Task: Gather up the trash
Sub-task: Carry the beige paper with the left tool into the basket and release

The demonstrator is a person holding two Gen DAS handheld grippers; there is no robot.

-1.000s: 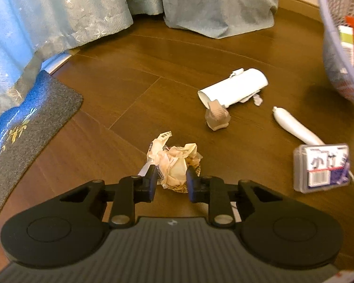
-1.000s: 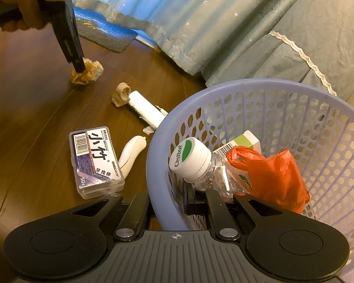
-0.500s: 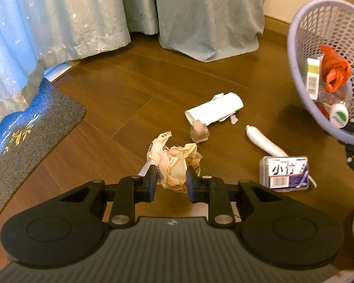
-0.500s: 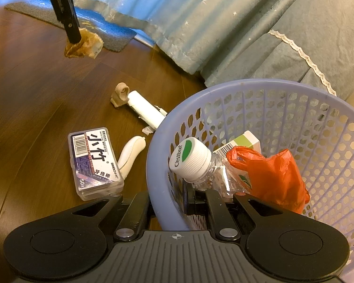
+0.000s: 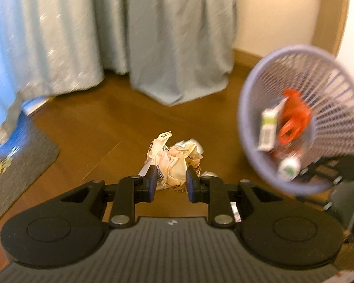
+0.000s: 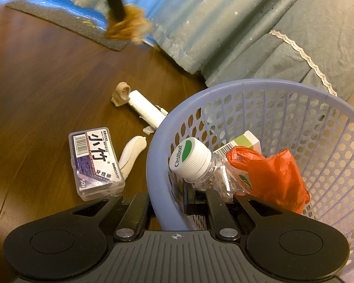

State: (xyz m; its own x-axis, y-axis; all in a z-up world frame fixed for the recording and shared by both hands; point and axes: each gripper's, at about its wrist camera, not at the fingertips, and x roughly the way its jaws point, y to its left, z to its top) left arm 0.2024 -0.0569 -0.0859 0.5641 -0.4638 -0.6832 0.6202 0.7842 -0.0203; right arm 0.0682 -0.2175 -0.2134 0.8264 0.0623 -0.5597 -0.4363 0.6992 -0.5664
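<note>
My left gripper (image 5: pixel 171 184) is shut on a crumpled beige paper wrapper (image 5: pixel 174 162) and holds it up in the air, high above the wooden floor. The same wrapper (image 6: pixel 127 27) shows blurred at the top of the right wrist view, under the left gripper's dark fingers (image 6: pixel 113 0). My right gripper (image 6: pixel 168 202) is shut on the near rim of a lilac mesh basket (image 6: pixel 153 165). The basket (image 5: pixel 244 122) appears tilted at the right of the left wrist view. Inside lie a plastic bottle (image 6: pixel 200 165), an orange bag (image 6: pixel 269 176) and a small carton (image 6: pixel 243 141).
On the floor left of the basket lie a clear plastic floss-pick box (image 6: pixel 94 162), a white tube-shaped piece (image 6: pixel 132 154), a white paper roll (image 6: pixel 146 110) and a beige cap (image 6: pixel 121 93). A grey-blue mat (image 5: pixel 16 162) and pale blue curtains (image 5: pixel 59 35) stand behind.
The left gripper has risen further with the wrapper and swung right towards the basket. The right gripper keeps the basket still.
</note>
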